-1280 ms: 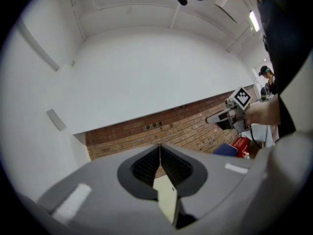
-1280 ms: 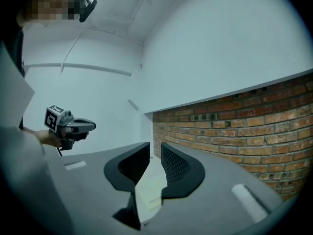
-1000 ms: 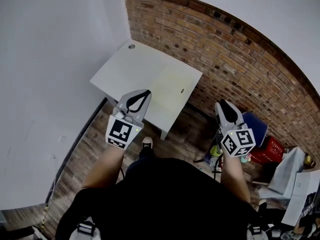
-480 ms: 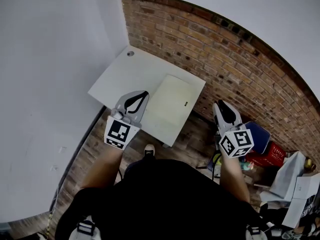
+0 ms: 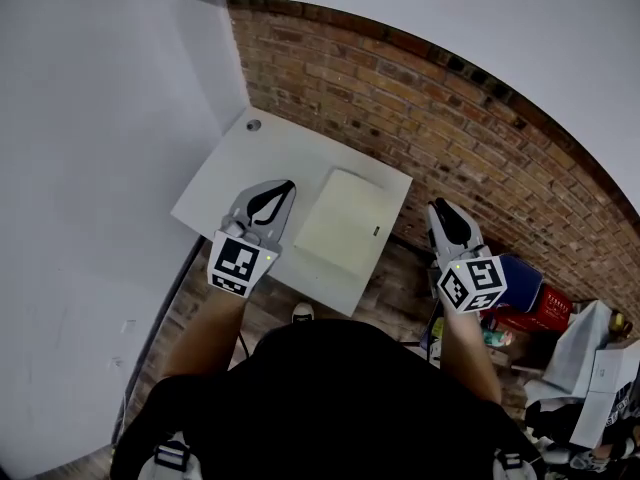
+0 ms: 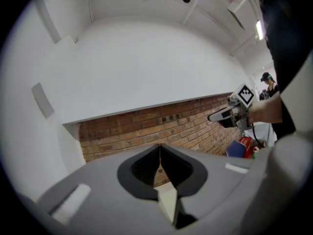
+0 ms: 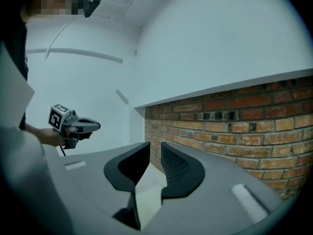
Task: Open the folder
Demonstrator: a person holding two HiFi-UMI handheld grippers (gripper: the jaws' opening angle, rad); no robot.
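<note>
A pale yellow folder (image 5: pixel 345 223) lies flat and closed on the white table (image 5: pixel 240 173) in the corner, with a small dark mark near its right edge. My left gripper (image 5: pixel 288 184) is held level over the table's near left part, just left of the folder, with its jaws shut and nothing in them (image 6: pixel 159 147). My right gripper (image 5: pixel 440 206) hangs level beyond the table's right edge, over the floor by the brick wall. Its jaws stand a little apart with nothing between them (image 7: pixel 155 146). Each gripper view shows the other gripper off to the side.
A brick wall (image 5: pixel 480 138) runs behind and to the right of the table, and a white wall (image 5: pixel 90 168) runs along its left. A blue bin (image 5: pixel 515 278), a red crate (image 5: pixel 545 313) and cardboard boxes (image 5: pixel 600 378) stand on the wooden floor at the right.
The table and folder have drawn closer under the grippers as the person stepped toward them. The left gripper now reaches over the tabletop. Neither gripper's jaws have moved.
</note>
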